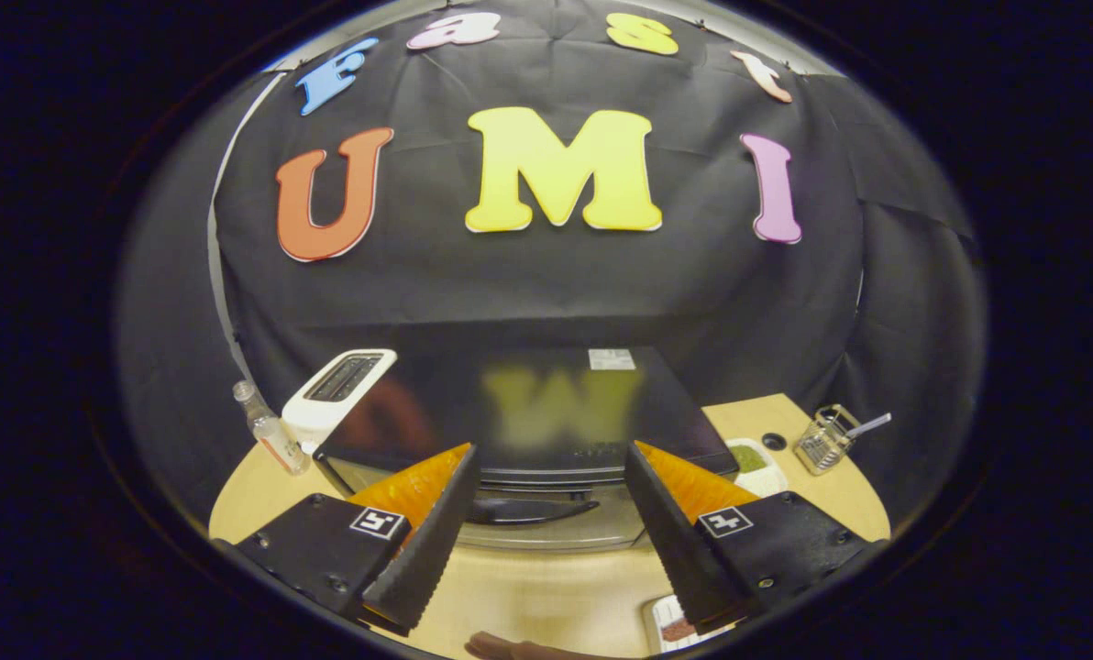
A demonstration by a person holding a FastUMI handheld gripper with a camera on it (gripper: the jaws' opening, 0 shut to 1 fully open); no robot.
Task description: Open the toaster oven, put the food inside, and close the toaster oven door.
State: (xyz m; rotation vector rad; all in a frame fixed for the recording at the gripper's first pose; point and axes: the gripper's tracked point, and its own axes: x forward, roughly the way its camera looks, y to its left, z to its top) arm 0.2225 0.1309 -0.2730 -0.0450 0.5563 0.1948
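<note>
The claw point(546, 513) is released, its fingers wide apart and holding nothing. Just beyond them the black toaster oven point(528, 412) stands on the wooden table point(546, 596), door closed. The food tray point(675, 628) lies near, by the right finger.

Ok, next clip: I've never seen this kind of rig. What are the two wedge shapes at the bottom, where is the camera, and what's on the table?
The wedges are the two fingers of hand-held tongs that a person carries; the camera rides on them and looks forward. They stand open and hold nothing. Just ahead of them, on a round wooden table, sits a black toaster oven with its door handle between the fingers; the door looks closed. A white toaster and a clear bottle stand to its left. To its right are a white dish with green food and a glass cup. A tray of food lies near the right finger.
</note>
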